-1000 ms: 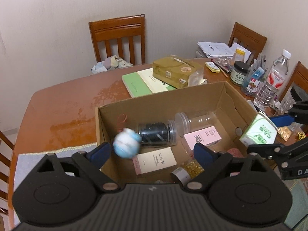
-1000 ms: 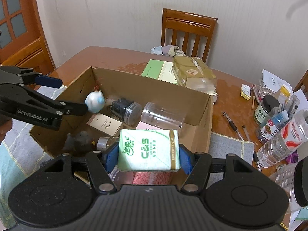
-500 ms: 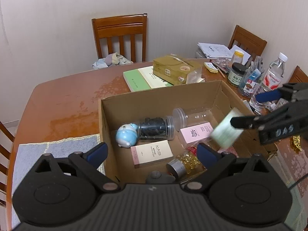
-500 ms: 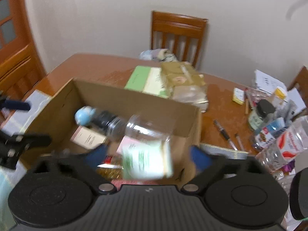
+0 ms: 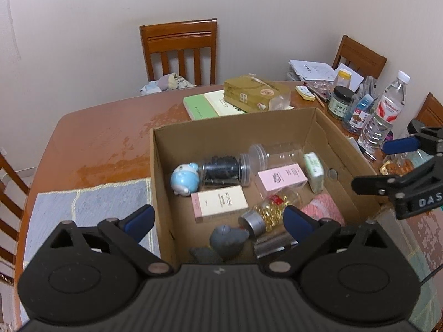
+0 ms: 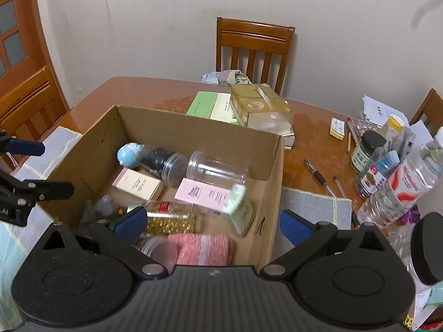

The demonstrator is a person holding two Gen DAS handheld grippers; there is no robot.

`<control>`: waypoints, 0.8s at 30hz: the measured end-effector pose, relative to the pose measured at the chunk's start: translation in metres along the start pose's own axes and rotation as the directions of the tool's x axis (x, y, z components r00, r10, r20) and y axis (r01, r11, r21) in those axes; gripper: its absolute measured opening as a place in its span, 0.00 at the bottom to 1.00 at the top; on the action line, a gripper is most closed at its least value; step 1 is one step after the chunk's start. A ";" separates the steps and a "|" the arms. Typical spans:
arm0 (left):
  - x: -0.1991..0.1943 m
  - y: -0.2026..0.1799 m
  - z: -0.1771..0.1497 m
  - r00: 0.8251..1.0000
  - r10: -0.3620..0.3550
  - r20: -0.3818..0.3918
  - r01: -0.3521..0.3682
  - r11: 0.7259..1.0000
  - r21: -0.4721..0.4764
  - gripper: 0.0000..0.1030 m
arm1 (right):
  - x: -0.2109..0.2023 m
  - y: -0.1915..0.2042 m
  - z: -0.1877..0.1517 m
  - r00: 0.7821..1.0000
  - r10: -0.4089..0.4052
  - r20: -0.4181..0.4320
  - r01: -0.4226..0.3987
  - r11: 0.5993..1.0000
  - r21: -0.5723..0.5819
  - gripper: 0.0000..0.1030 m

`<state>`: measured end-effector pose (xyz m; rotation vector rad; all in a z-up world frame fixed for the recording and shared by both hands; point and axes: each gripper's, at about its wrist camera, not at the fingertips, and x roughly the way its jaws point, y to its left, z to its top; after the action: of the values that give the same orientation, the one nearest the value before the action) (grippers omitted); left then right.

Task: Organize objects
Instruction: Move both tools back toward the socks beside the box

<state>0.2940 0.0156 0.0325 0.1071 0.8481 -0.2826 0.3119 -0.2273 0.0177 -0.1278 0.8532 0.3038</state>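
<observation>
Left wrist view: the left gripper (image 5: 218, 217) hangs over the near left corner of the box (image 5: 235, 121), jaws spread wide and empty. The blue toy (image 5: 185, 178) lies inside at the left, against the dark jar (image 5: 225, 170). The green pack (image 5: 314, 171) rests on edge near the right wall.

Right wrist view: the right gripper (image 6: 213, 222) is fully spread, holding nothing. The green pack (image 6: 238, 204), blurred, sits inside the box (image 6: 274, 149) beside the pink carton (image 6: 205, 193).
</observation>
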 end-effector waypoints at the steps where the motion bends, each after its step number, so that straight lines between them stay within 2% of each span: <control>1: -0.003 -0.001 -0.003 1.000 0.005 -0.001 -0.005 1.000 -0.003 0.96 | -0.004 0.001 -0.004 1.000 0.006 0.006 -0.006 1.000 -0.002 1.00; 8: -0.023 -0.005 -0.027 0.999 0.048 -0.006 -0.048 0.999 -0.011 0.96 | -0.029 0.007 -0.031 0.998 0.060 0.025 -0.059 0.998 -0.026 1.00; 16: -0.039 -0.008 -0.053 0.997 0.072 -0.020 -0.073 0.997 -0.040 0.97 | -0.042 0.024 -0.067 0.995 0.099 0.006 -0.097 0.990 -0.104 1.00; 24: -0.020 -0.012 -0.082 0.997 0.057 -0.050 -0.061 0.995 -0.077 0.98 | -0.030 0.047 -0.101 0.990 0.139 -0.027 -0.141 0.971 -0.192 1.00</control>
<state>0.2188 0.0248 -0.0067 0.0658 0.9006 -0.1918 0.2057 -0.2123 -0.0252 -0.2518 0.8468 0.5194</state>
